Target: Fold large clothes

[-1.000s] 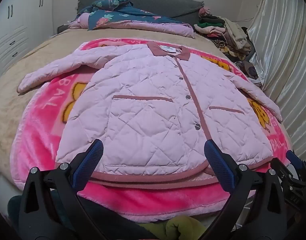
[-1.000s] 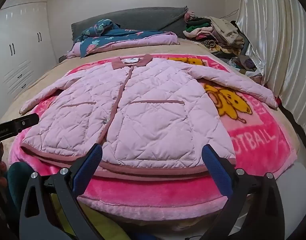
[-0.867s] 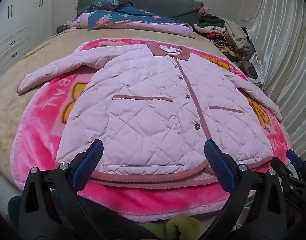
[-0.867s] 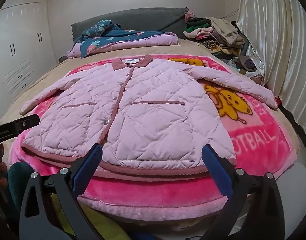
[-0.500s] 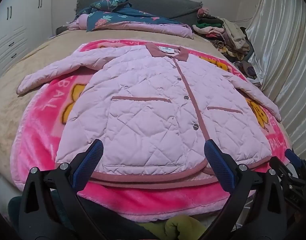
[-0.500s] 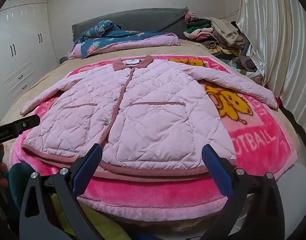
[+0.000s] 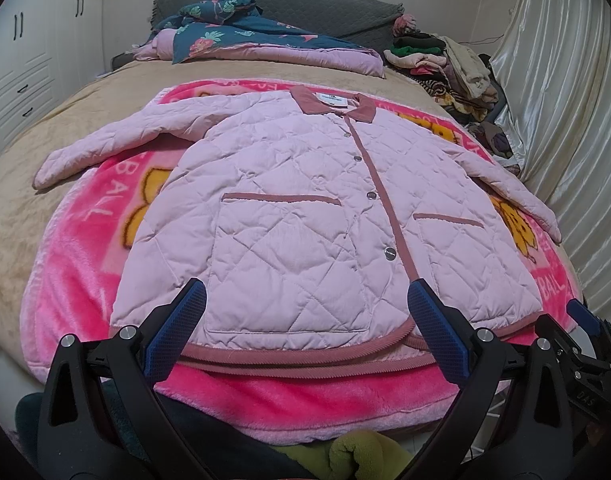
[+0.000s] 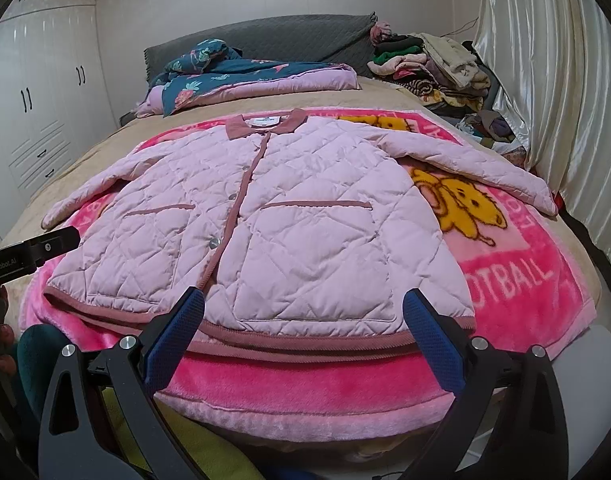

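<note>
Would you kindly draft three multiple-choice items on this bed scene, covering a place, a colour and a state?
1. Where does the quilted jacket lie?
A. on the pink blanket
B. on the clothes pile
C. on the floor

2. What colour is the jacket's collar?
A. white
B. dusty rose
C. navy

3. How are the jacket's sleeves?
A. folded across the chest
B. tucked underneath
C. spread out to both sides

Answers: 1 A, the blanket shows all round the jacket; 2 B, the collar matches the rose hem trim; 3 C, each sleeve reaches outward from the body.
</note>
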The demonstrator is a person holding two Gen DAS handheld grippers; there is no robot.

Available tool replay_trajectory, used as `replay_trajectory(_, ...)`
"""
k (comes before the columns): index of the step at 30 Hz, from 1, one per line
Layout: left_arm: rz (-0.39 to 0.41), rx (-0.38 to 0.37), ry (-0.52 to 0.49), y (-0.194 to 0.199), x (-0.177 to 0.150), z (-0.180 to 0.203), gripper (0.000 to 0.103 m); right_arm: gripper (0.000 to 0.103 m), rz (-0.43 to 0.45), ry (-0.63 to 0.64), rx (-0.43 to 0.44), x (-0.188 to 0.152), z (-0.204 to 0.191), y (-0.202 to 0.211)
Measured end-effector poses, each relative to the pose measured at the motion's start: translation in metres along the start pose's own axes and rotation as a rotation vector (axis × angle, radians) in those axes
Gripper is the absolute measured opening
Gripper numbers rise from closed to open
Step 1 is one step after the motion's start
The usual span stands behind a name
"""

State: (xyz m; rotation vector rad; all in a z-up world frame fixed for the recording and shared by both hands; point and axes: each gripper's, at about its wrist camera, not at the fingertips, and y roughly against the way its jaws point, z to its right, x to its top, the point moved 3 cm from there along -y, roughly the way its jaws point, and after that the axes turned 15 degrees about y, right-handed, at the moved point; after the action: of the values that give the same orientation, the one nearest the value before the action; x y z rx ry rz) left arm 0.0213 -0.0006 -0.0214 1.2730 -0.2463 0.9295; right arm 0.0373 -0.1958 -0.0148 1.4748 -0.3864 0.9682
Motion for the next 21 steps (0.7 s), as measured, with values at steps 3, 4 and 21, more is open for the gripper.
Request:
replay_trajectory(3,0.002,0.002,-0.002,0.0001,0.0,0.0003,0.095,0.099,-0.002,0.0,0.002,-0.0003,-0.0008,-0.0008)
replay_trajectory(4,0.002,0.004,-0.002,0.0002,-0.0001,0.0001,0.095,0.099,-0.003,0.0,0.003,-0.0012,-0.0004,-0.002)
replay_trajectory(21,0.003,0.002,-0.001,0.0003,0.0,0.0001,0.095,0.099,-0.007,0.0,0.011,-0.0032,0.0005,-0.0042)
